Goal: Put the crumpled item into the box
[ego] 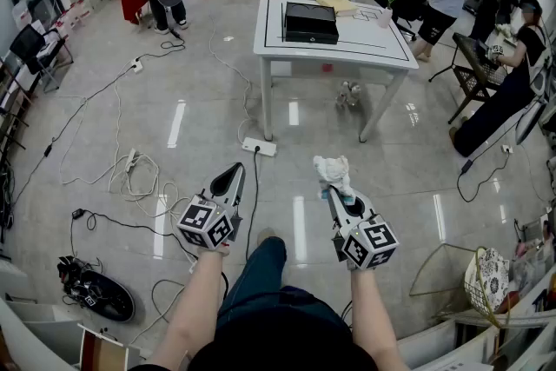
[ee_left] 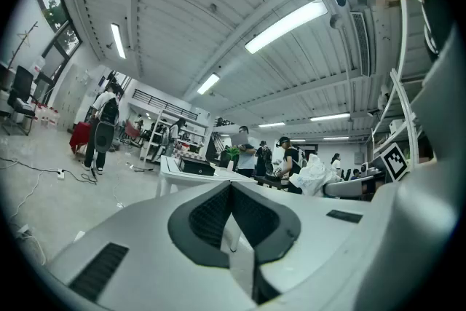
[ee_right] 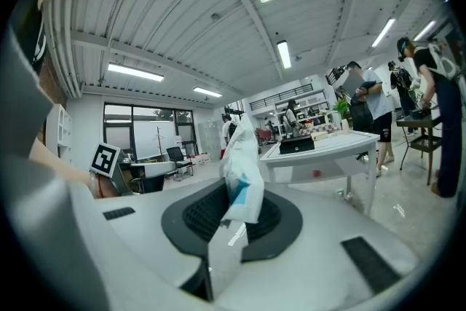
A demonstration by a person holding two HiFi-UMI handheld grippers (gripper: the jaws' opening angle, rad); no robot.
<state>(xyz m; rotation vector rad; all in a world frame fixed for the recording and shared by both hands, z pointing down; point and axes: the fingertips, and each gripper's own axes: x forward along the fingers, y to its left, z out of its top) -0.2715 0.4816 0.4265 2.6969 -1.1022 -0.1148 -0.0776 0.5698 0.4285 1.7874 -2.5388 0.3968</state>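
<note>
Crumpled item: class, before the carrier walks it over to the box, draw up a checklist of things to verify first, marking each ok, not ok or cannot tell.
1. The crumpled item is held firmly in the right gripper: ok, the jaws are pinched on it.
2. The left gripper is free: ok, jaws together with nothing between them.
3. The black box is in sight: ok, it sits on the white table ahead.
4. The box is open to receive the item: cannot tell from here.
5. The box is within reach: not ok, open floor lies between.
6. The walking path is clear: not ok, a power strip lies in front of the table.
</note>
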